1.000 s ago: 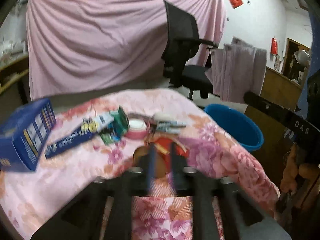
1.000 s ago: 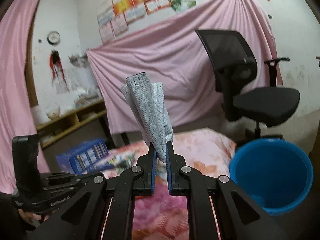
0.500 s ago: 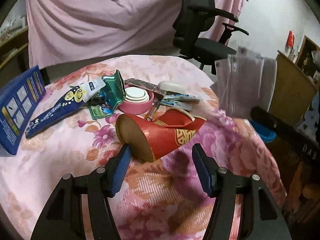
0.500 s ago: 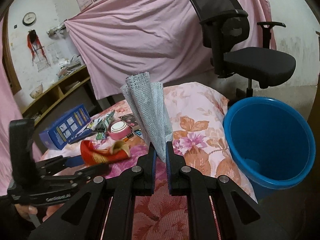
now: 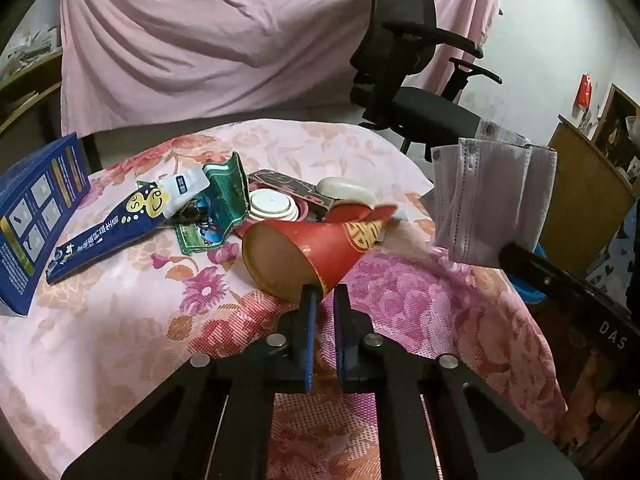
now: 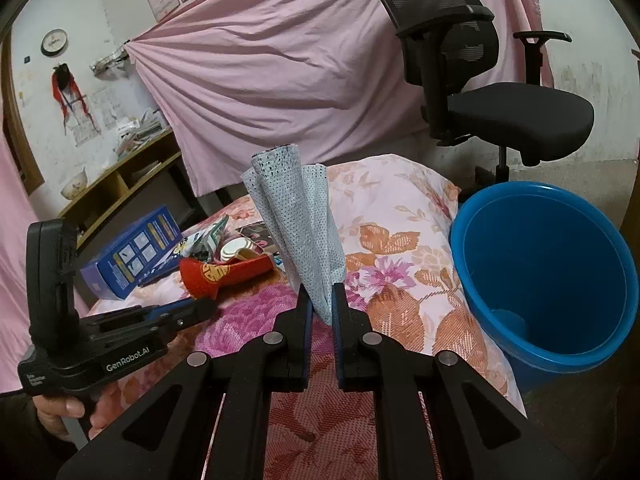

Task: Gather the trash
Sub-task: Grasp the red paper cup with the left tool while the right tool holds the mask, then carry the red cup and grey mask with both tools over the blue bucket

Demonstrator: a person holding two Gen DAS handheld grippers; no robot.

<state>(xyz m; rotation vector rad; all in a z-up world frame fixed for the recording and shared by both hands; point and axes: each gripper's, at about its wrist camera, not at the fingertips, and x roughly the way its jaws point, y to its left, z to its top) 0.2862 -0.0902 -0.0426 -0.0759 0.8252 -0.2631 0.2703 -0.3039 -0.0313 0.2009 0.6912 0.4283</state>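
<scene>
A crushed red paper cup [image 5: 312,252] lies on its side on the floral-covered table [image 5: 120,320]. My left gripper [image 5: 324,294] is shut on the cup's bottom rim; it shows from the side in the right wrist view [image 6: 200,308], with the cup [image 6: 224,274] at its tip. My right gripper [image 6: 320,300] is shut on a folded face mask [image 6: 298,240] and holds it upright above the table's right part. The mask also shows in the left wrist view [image 5: 492,200]. A blue bucket [image 6: 548,276] stands right of the table.
Behind the cup lie a blue toothpaste box [image 5: 116,228], a green wrapper [image 5: 224,196], a pink tape roll with a white lid [image 5: 272,206] and a white soap [image 5: 344,188]. A blue carton [image 5: 36,208] stands at the left. A black office chair [image 6: 472,80] is behind.
My left gripper went from shut to wide open around the red cup, then closed on its bottom rim. My right gripper with the mask tilted down toward the table and bucket.
</scene>
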